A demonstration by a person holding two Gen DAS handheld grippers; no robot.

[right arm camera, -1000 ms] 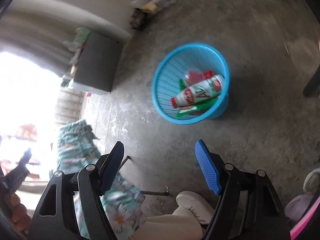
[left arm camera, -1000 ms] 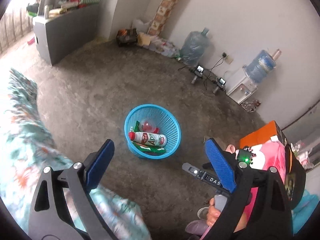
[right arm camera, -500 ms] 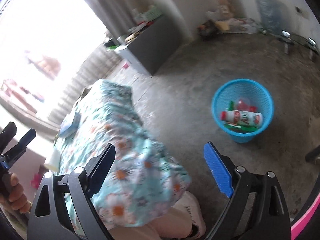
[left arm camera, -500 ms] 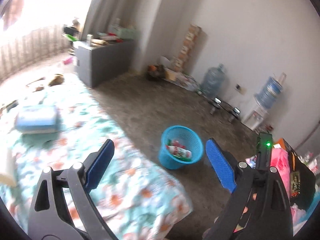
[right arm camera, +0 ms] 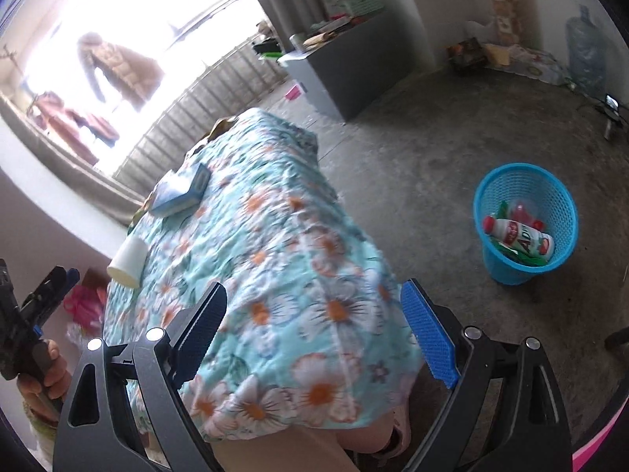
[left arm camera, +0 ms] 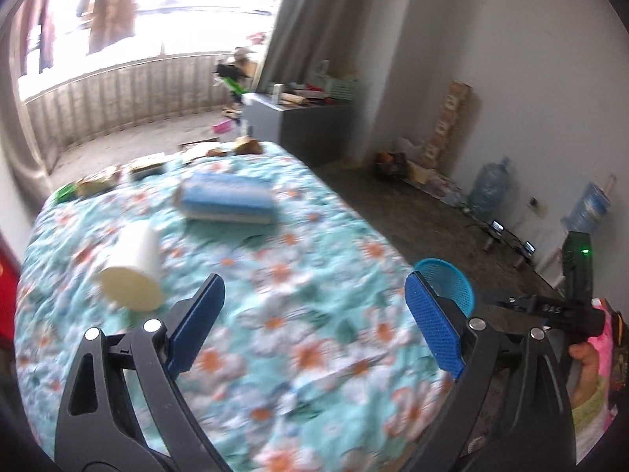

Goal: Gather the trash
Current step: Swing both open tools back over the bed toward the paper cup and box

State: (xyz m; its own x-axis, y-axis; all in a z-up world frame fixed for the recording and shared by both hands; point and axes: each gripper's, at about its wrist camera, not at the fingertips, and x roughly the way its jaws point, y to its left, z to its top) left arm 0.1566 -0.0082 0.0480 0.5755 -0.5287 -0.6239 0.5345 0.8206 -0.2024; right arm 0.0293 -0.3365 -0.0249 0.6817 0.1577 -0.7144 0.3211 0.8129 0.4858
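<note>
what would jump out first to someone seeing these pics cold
The floral tablecloth fills the middle of both views, with a white cup on its side and a blue pack beyond it. On the concrete floor to the right stands a blue basket holding a bottle.

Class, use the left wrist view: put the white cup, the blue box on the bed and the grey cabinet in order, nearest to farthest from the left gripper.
From the left gripper:
1. White cup, lying on the bedspread, left of the fingers.
2. Blue box, further up the bed.
3. Grey cabinet, beyond the bed by the curtain.

Blown-out window (left arm camera: 118,19) glare (motion-blurred).
</note>
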